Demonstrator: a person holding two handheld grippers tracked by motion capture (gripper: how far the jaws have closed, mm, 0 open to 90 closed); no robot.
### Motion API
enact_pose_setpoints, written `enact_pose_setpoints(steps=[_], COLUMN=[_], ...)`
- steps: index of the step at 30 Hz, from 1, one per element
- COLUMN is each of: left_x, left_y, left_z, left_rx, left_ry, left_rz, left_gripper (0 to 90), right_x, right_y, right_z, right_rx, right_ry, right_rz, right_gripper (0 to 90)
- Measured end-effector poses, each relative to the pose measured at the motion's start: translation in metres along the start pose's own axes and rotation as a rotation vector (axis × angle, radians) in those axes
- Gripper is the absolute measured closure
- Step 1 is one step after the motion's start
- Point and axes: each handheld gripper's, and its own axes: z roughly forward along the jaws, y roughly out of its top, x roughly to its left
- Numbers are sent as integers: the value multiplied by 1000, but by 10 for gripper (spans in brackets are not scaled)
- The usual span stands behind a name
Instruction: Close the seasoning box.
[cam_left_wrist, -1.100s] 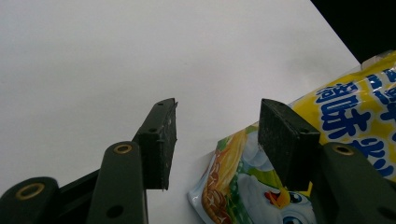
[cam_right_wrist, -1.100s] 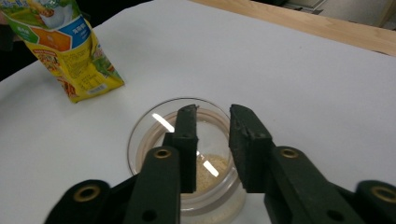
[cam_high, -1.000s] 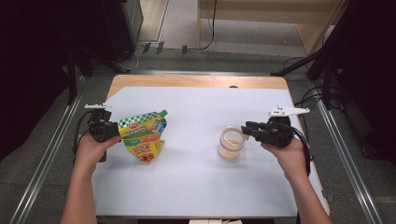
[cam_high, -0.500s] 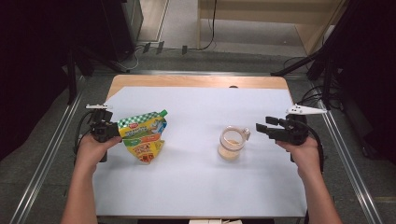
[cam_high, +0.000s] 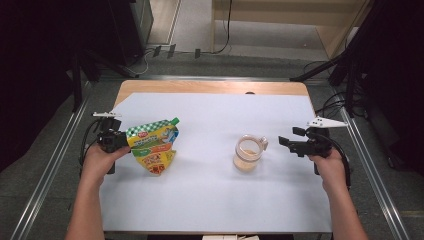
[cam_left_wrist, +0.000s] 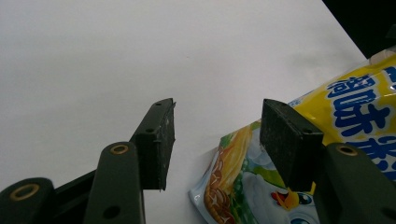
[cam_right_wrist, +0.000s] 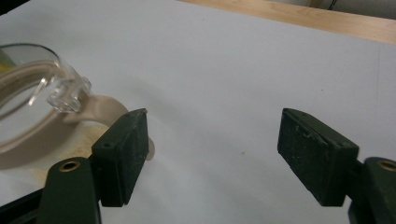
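Both black two-jaw grippers stand with jaws spread wide and nothing held between them. Left gripper (cam_high: 114, 140), seen in the high view near the left edge of the white-covered tabletop (cam_high: 215, 200), rests beside the left end of a flat yellow-and-green printed plastic refill pouch (cam_high: 152, 146) with a green checked top band and a small green spout cap. In the left gripper view (cam_left_wrist: 215, 140), the pouch's lower corner (cam_left_wrist: 243, 186) lies on the white surface within the gap, close against the right-hand jaw; the jaws have not closed on it.

Right gripper (cam_high: 292, 144), held near the right edge of the tabletop, points toward a clear glass cup (cam_high: 247, 153) with a side handle and a pale brownish content; the cup stands upright right of centre, just beside the jaw tips but apart from them. In the right gripper view (cam_right_wrist: 212, 154), the cup's transparent rim and handle (cam_right_wrist: 65, 95) appear beside the left-hand jaw, outside the gap, which spans bare white surface. A strip of bare wood (cam_high: 210, 87) shows along the far edge of the tabletop.
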Motion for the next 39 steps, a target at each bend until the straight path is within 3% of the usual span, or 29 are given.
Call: enact_pose_setpoints(steps=[4, 15, 29, 39], left_x=[0, 0, 2, 5], left_y=[0, -2, -3, -3], left_z=[2, 6, 8, 6], left_rx=[10, 20, 16, -27], left_ry=[3, 5, 13, 43], left_rz=[4, -3, -17, -19], left_gripper=[459, 447, 442, 406], right_x=[-7, -17, -16, -13], right_y=[-7, -19, -19, -18], right_z=[5, 14, 14, 12], right_rx=[19, 51, 53, 56], right_ry=[-37, -49, -60, -63], right_rz=[3, 30, 29, 13], right_gripper=[248, 252, 252, 252])
